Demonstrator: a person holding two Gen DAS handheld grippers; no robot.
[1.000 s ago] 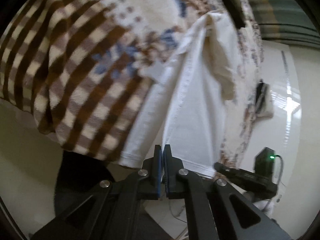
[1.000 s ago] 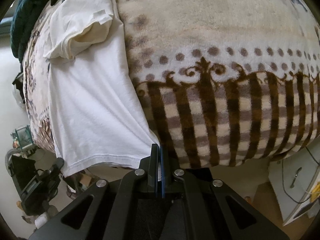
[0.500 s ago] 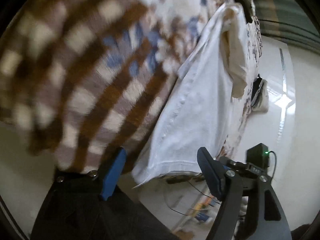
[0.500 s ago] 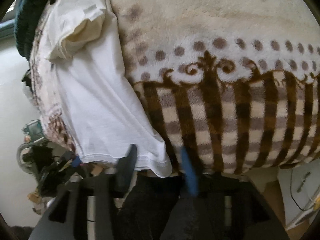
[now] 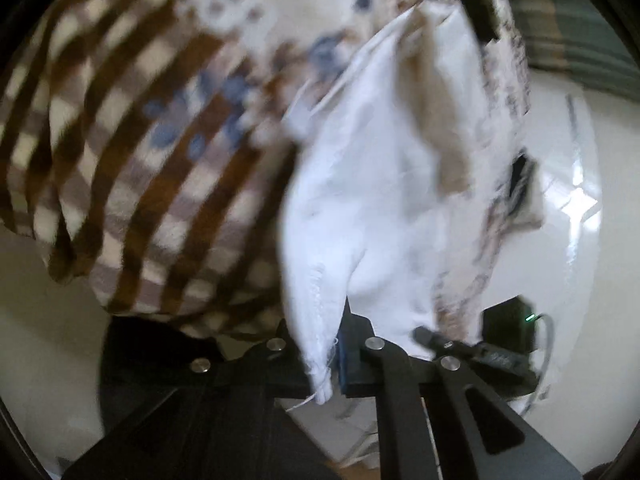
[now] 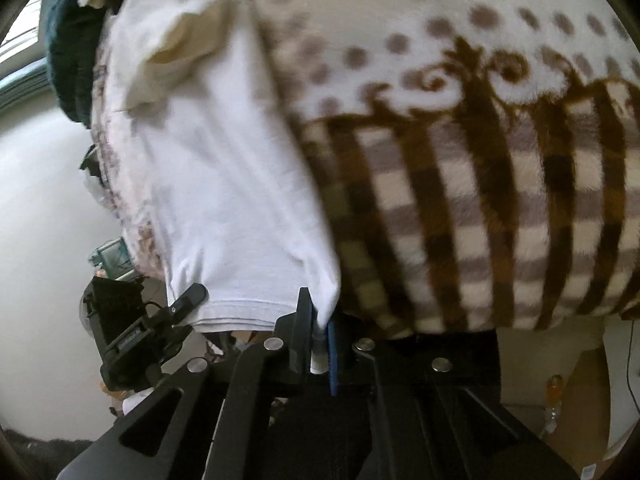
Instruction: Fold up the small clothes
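A white T-shirt (image 5: 372,184) lies on a brown checked blanket (image 5: 152,168), its hem hanging over the near edge. My left gripper (image 5: 326,356) is shut on one bottom corner of the shirt; cloth hangs down between its fingers. In the right wrist view the same shirt (image 6: 224,184) runs up the left side, one sleeve folded in near the top. My right gripper (image 6: 318,344) is shut on the other bottom corner at the hem. Both views are blurred by motion.
The blanket (image 6: 480,168) covers a bed and drops over its edge. A dark green garment (image 6: 70,52) lies at the far end. The left gripper's body (image 6: 132,328) shows at lower left. A black box with a green light (image 5: 510,330) sits on the pale floor.
Both grippers were shut and empty, opened half a second ago, and have now closed on the shirt's bottom corners. The hem has lifted off the blanket edge.
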